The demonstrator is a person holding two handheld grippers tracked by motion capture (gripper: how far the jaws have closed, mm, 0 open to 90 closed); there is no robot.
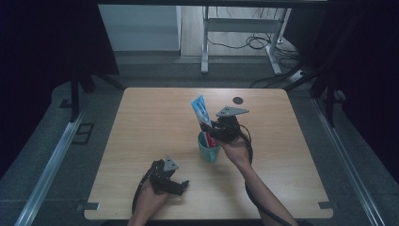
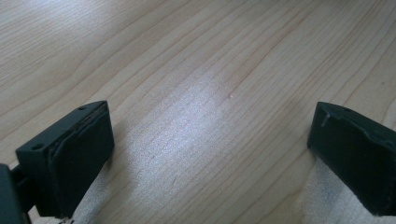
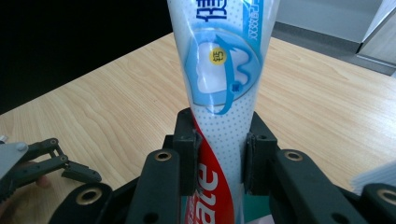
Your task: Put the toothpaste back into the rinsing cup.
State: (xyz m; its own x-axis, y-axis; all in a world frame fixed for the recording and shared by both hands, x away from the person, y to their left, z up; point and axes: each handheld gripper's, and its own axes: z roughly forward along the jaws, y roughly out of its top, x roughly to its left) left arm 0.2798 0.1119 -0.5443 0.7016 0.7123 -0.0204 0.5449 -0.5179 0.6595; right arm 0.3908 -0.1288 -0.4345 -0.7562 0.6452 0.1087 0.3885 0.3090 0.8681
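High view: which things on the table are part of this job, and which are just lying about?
In the job: toothpaste tube, teal cup, right gripper clamped on the tube.
Lying about: left gripper, open on the table; dark round spot.

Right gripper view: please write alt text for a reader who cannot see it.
The right gripper clamps a toothpaste tube between its black jaws, the tube standing upright above a wooden table. The left gripper rests farther off at the lower left.
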